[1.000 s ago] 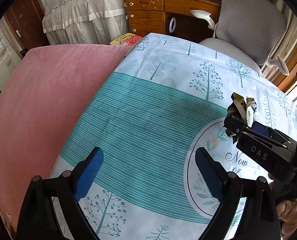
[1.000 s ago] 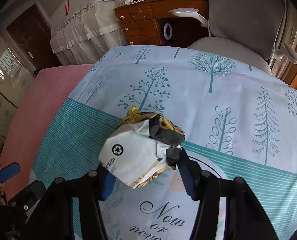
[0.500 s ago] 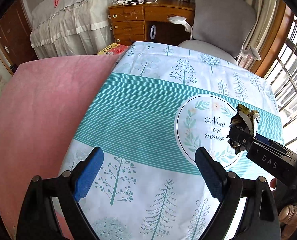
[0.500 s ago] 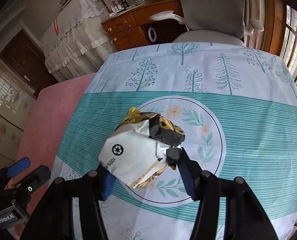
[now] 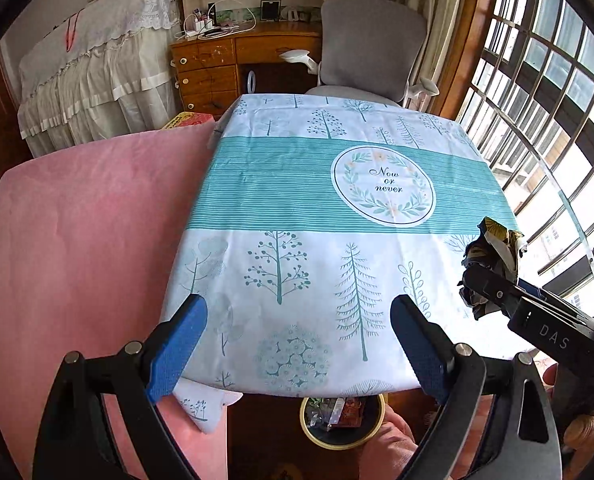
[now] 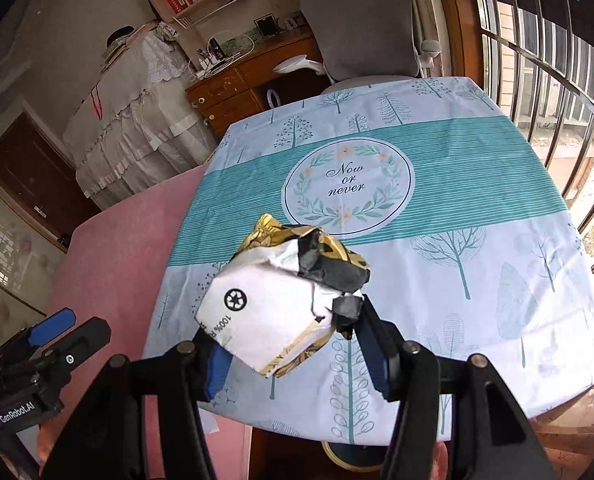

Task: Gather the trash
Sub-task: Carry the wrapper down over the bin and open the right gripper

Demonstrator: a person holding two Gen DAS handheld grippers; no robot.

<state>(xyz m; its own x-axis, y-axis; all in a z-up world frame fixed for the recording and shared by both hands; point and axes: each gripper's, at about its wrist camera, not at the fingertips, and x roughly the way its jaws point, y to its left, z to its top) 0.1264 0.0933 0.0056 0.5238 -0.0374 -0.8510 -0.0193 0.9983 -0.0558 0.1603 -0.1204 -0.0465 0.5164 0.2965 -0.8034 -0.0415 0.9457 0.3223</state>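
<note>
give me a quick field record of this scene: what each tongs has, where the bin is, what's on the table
right tongs: shut on a crumpled wrapper, white, black and gold, held above the near part of the tablecloth
left tongs: open, nothing between the pads
tablecloth: teal stripes and tree print, "Now or never" medallion; no loose trash visible on it
bin: on the floor below the table's near edge, yellow rim, wrappers already inside
pink cover: beside the tablecloth, on the left in both views
chair: grey, at the table's far side
</note>
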